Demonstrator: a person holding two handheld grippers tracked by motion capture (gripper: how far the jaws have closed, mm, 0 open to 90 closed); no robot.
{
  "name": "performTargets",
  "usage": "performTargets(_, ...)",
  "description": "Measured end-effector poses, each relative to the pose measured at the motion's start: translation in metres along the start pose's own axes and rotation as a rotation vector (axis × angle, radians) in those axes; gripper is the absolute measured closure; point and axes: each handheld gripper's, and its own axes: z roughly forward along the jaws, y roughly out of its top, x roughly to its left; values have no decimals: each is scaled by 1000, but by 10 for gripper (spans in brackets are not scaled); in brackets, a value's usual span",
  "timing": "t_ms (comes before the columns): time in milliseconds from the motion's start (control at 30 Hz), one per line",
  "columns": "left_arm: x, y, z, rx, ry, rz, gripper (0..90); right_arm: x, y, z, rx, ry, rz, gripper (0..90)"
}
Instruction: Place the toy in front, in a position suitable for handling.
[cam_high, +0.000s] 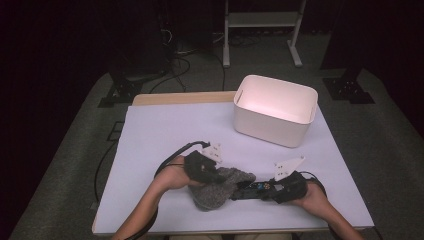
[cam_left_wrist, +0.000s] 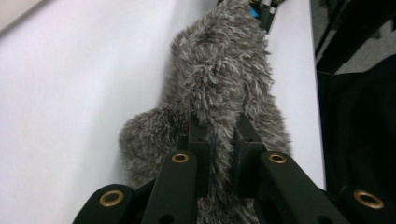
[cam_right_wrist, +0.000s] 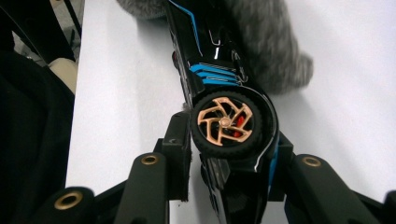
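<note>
So far I have my left gripper (cam_left_wrist: 218, 140) pinching the grey fuzzy cloth (cam_high: 220, 186) and my right gripper (cam_right_wrist: 231, 154) clamping the black toy car (cam_right_wrist: 224, 107), both well short of the white bin (cam_high: 275, 110), which I judge is their destination.

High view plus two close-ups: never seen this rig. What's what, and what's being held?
There is no robot here. A person at a table covered in white holds a hand-held two-jaw gripper in each hand.

The high view comes from a fixed camera above the person's side, looking forward and down. The forearms enter from the bottom. The left gripper is at the left, the right gripper at the right.

The other two pictures come from cameras riding on the grippers, looking along their black jaws.

In the left gripper view, the jaws are closed on a grey fuzzy cloth. In the right gripper view, the jaws clamp a black toy car with blue stripes and a copper-coloured wheel; the car's far end reaches the cloth.

Toward the far right of the table stands an empty white bin.
</note>
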Motion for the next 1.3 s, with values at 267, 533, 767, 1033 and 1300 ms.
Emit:
performTargets(267,-3,1,-18,0,-3,13,816,-4,18,18,6,19,-35,620)
performTargets(533,-5,3,9,11,-71,19,807,-4,31,33,-2,31,-57,621)
performTargets(767,-2,-9,-3,4,-38,-5,806,-4,27,27,-6,18,-63,633)
performTargets(1033,-6,18,17,39,-64,54,810,-3,28,30,-16,16,-47,631)
performTargets(1300,-8,54,49,32,-102,107,805,-4,26,31,-38,23,-32,629)
